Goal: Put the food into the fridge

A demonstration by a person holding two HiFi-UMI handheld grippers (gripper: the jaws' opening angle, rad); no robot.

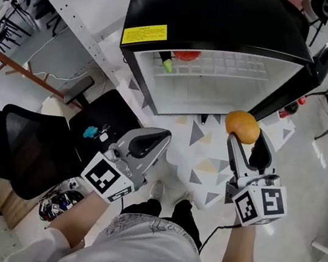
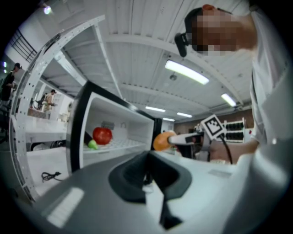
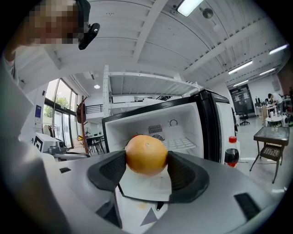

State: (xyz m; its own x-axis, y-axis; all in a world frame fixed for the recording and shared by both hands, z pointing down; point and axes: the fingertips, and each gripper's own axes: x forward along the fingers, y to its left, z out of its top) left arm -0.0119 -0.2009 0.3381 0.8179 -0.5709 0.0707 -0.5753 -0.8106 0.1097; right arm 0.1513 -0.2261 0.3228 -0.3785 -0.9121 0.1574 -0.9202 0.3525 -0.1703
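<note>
Orange [image 1: 242, 126] in right hand-held gripper [image 1: 246, 148]; apple [image 1: 187, 55] inside open fridge [image 1: 214, 12].

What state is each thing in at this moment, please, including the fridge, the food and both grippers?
Fridge: door open.
Right gripper: shut on the orange.
Orange: held outside the fridge, in front of its opening.
Left gripper: shut, empty.
Red fruit: resting on the fridge shelf.
Green item: on the shelf beside the red fruit.
Bottle: upright, capped.
</note>
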